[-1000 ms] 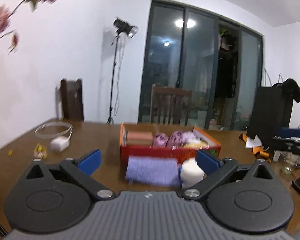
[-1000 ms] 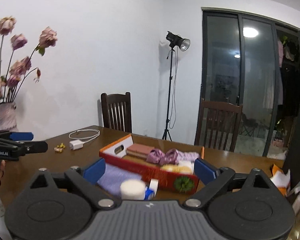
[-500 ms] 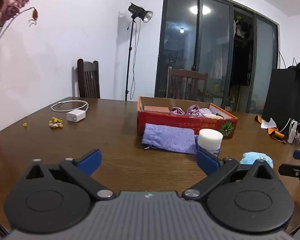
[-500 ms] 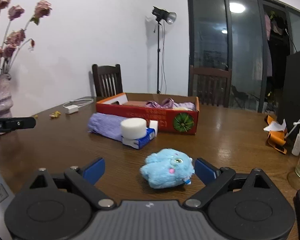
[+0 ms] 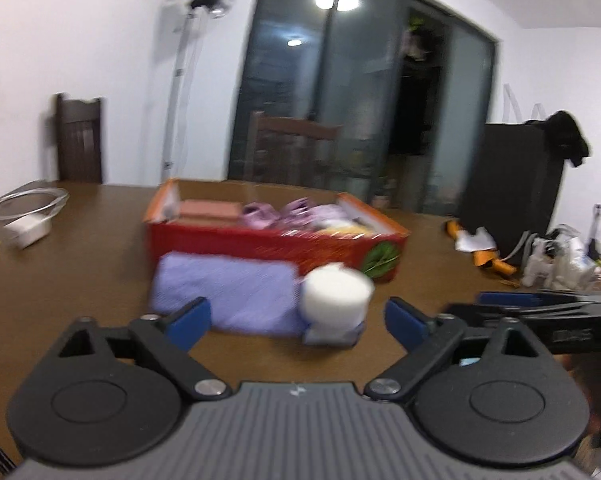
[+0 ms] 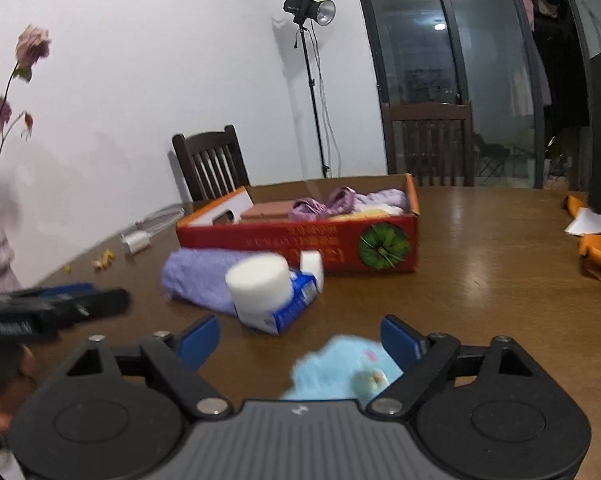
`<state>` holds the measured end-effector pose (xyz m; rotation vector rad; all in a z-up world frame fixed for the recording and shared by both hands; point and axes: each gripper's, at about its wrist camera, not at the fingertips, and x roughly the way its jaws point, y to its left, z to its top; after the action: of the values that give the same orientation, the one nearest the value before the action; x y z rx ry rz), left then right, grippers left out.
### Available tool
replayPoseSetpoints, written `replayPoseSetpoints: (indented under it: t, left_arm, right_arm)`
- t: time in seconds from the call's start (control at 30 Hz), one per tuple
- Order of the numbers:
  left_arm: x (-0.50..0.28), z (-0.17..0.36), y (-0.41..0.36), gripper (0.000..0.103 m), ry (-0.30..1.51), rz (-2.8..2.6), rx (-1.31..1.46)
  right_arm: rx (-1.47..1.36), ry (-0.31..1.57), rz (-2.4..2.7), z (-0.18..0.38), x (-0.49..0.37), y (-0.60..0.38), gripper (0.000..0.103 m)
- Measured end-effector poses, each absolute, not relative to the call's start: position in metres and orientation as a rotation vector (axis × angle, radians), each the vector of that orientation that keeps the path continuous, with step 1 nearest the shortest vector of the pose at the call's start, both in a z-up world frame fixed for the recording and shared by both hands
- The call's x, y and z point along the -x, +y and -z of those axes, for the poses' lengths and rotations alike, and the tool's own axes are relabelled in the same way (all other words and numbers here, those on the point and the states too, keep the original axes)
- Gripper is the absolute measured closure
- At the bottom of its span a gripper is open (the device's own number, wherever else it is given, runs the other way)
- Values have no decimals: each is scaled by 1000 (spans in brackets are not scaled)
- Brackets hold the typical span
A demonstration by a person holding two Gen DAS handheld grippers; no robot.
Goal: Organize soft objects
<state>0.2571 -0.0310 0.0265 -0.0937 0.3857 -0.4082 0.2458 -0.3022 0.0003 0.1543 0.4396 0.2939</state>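
right claw point(image 6: 300, 338) now lower, narrowing around blue plush point(image 6: 342, 374)

Both wrist views low over table point(image 5: 100, 248), facing red box point(image 6: 300, 240), shared.

Right tongs point(image 6: 300, 340) closing around blue plush toy point(image 6: 340, 372), not yet gripping

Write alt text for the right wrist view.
The right gripper, jaws closing but not yet touching, frames a blue plush toy on a brown wooden table. Beyond lie a white foam cylinder on a blue packet, a purple pouch and a red box of soft items.
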Motion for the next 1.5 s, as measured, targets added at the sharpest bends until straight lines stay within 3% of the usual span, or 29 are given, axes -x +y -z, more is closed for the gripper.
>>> replayPoseSetpoints:
  t: [0.07, 0.23, 0.3, 0.43, 0.53, 0.73, 1.07, 1.23, 1.4, 1.5]
  left_arm:
    - [-280, -27, -38, 25, 397, 449, 120]
    - [-339, -17, -44, 60, 521, 493, 214]
    - [-354, -10, -42, 68, 577, 526, 272]
    - [-363, 2, -38, 75, 636, 555, 347]
    - [-357, -3, -32, 75, 645, 566, 383]
    - [-307, -20, -18, 74, 639, 585, 408]
    - [-244, 2, -9, 74, 707, 521, 376]
    - [-242, -3, -1, 60, 661, 503, 351]
    - [-274, -23, 23, 57, 559, 373, 275]
    - [-303, -28, 29, 36, 493, 331, 181]
  right_arm:
    - [-175, 434, -318, -3, -263, -297, 34]
    - [-301, 487, -318, 5, -312, -292, 63]
    - [-360, 525, -332, 14, -328, -293, 68]
    - [-427, 566, -377, 29, -342, -289, 78]
    - [-414, 566, -389, 26, -338, -285, 82]
    - [-353, 546, -451, 5, -294, -277, 82]
    - [-272, 630, -492, 23, -236, -254, 80]
    - [-229, 590, -442, 13, -226, -259, 77]
    - [-187, 559, -425, -3, -246, -263, 74]
    - [-150, 548, -443, -11, -277, -255, 73]
